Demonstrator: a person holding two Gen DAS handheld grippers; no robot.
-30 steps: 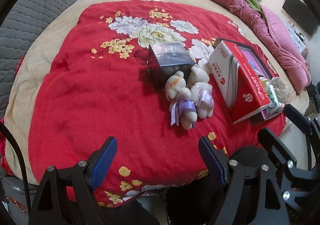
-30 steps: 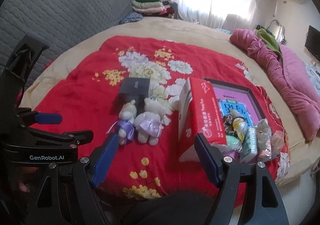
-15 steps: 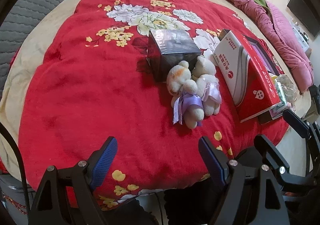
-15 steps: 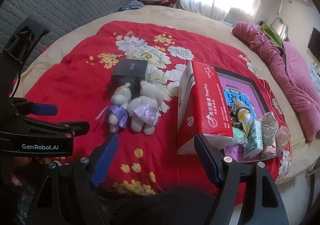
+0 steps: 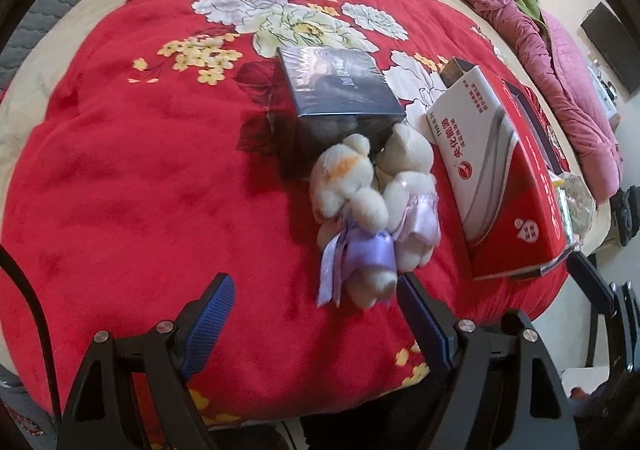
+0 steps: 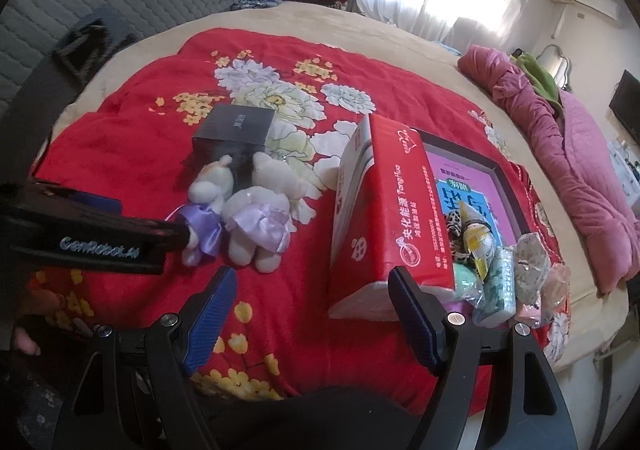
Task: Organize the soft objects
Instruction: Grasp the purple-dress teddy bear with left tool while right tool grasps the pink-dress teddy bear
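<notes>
While both tools (image 5: 314,316) (image 6: 312,296) gape empty, only the right view shows packets (image 6: 500,274).

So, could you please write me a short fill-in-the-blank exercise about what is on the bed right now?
1. The two teddy bears wear ribbons of the colour ____.
2. Just behind the bears stands a dark ____.
3. The blanket under them is mostly ____ with flowers.
4. The left tongs and right tongs are both ____.

Missing words: purple; box; red; open
</notes>
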